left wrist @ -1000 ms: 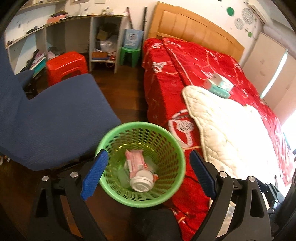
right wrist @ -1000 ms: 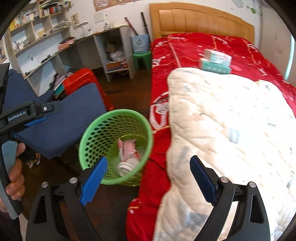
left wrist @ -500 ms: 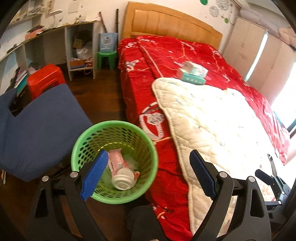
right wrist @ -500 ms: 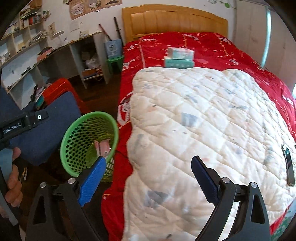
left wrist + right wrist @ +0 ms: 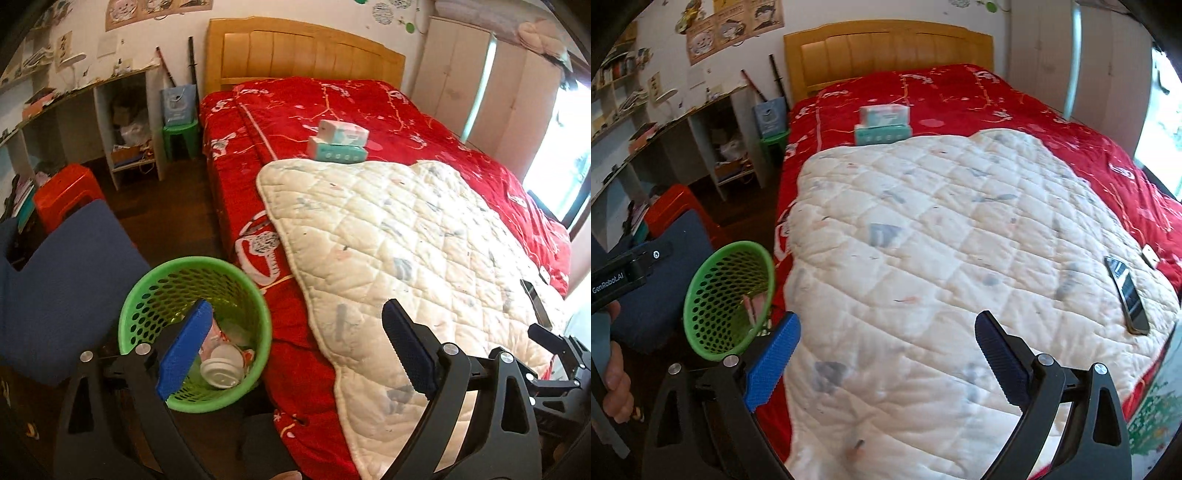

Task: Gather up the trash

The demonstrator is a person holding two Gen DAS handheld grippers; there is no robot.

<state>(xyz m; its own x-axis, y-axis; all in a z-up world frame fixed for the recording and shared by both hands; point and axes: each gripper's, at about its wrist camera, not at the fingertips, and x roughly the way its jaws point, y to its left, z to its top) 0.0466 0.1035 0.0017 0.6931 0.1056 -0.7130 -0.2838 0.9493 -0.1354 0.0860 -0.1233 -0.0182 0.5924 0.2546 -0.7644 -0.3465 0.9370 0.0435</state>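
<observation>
A green mesh waste basket (image 5: 147, 295) stands on the floor beside the bed; it also shows in the right wrist view (image 5: 701, 299). It holds a white cup lid (image 5: 221, 371) and a pink wrapper (image 5: 755, 306). My left gripper (image 5: 295, 350) is open and empty, its left finger over the basket's rim. My right gripper (image 5: 886, 362) is open and empty above the white quilt (image 5: 942, 258). Two tissue packs (image 5: 338, 142) lie stacked on the red bedspread; they also show in the right wrist view (image 5: 882, 123).
A blue chair (image 5: 55, 280) stands left of the basket. A red stool (image 5: 66, 192) and a green stool (image 5: 181, 136) stand by the shelves. A phone (image 5: 1128, 299) lies on the quilt's right edge. The other gripper's handle (image 5: 624, 273) is at the left.
Both views have swung right, from the basket toward the bed. The basket has slid to the lower left of each frame. Both grippers stayed open and empty.
</observation>
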